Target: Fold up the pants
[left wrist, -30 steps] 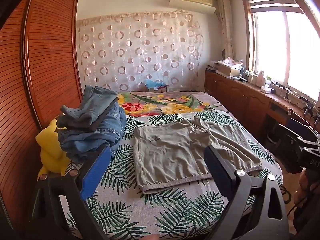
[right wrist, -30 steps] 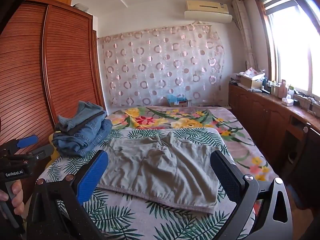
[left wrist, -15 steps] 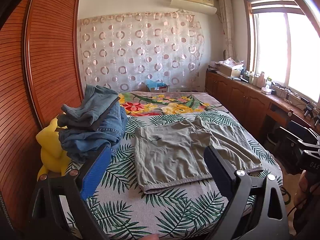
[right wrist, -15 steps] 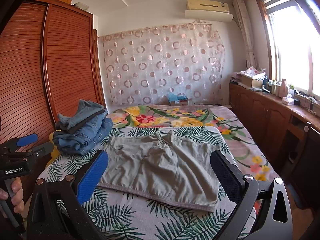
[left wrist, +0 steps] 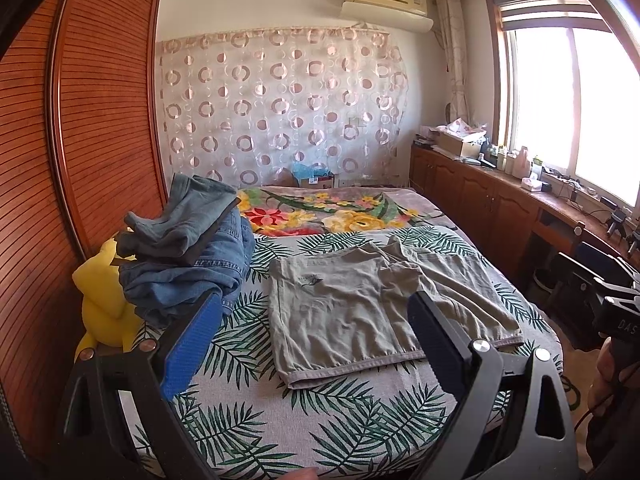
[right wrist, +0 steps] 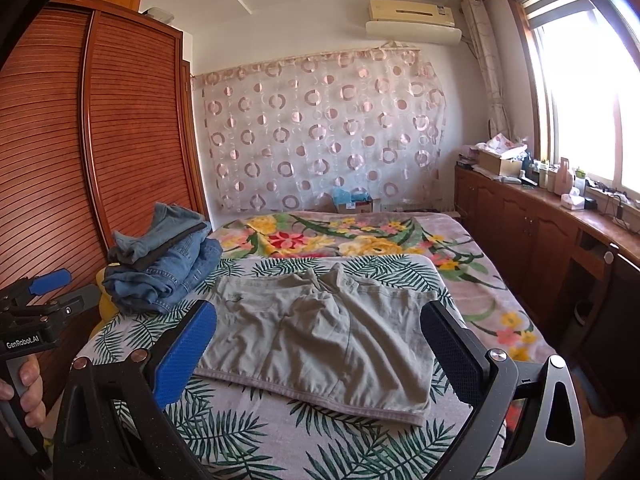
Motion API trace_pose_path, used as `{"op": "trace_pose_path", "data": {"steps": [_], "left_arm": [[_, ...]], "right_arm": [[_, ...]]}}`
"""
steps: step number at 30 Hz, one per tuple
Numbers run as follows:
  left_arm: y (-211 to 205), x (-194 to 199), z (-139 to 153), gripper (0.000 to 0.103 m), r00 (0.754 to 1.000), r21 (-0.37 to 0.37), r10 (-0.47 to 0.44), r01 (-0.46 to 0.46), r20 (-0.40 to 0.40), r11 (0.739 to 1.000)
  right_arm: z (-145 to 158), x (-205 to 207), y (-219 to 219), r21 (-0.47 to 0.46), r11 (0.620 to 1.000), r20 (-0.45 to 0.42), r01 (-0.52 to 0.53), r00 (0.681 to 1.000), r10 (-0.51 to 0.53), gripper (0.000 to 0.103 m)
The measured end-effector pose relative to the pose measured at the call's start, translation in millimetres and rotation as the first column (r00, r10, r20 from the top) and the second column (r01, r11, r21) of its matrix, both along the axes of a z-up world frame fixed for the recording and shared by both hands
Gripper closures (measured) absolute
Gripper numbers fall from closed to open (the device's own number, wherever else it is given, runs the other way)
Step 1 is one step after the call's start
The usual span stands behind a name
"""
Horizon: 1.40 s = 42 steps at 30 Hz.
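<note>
Grey-green pants (left wrist: 372,312) lie flat on the bed (left wrist: 280,420), beside a pile of jeans (left wrist: 192,264). The left gripper (left wrist: 316,340) and right gripper (right wrist: 320,352) hang wide open, holding nothing. Grabbing only one thin layer could make a crooked fold.

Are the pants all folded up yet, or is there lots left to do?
Partly. The grey-green pants lie flat on the bed, apparently folded over once. A pile of jeans already sits beside them. Nothing is in hand: the left gripper and right gripper are both open, above the bed. Left: grabbing the pants and folding them smaller.
</note>
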<state>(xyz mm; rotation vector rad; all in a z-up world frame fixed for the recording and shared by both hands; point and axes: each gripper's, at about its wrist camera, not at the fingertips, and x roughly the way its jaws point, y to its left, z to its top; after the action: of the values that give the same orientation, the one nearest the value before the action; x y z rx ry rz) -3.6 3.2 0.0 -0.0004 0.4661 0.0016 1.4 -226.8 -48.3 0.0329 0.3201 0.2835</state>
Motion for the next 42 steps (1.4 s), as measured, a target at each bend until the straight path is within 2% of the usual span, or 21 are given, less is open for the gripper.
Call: {"op": "trace_pose_path", "data": {"steps": [10,42], "left_arm": [[-3,-5,11,0.009,1.000,-0.002,0.001,-0.001,0.008,1.000],[-10,-7,17,0.009,1.000,0.000,-0.001,0.001,0.016,1.000]], "right_arm": [[0,2,1,-0.003,1.000,0.003,0.004,1.000,-0.004,0.001],[1,2,-3,-0.001,1.000,0.007,0.001,1.000,-0.001,0.001]]}}
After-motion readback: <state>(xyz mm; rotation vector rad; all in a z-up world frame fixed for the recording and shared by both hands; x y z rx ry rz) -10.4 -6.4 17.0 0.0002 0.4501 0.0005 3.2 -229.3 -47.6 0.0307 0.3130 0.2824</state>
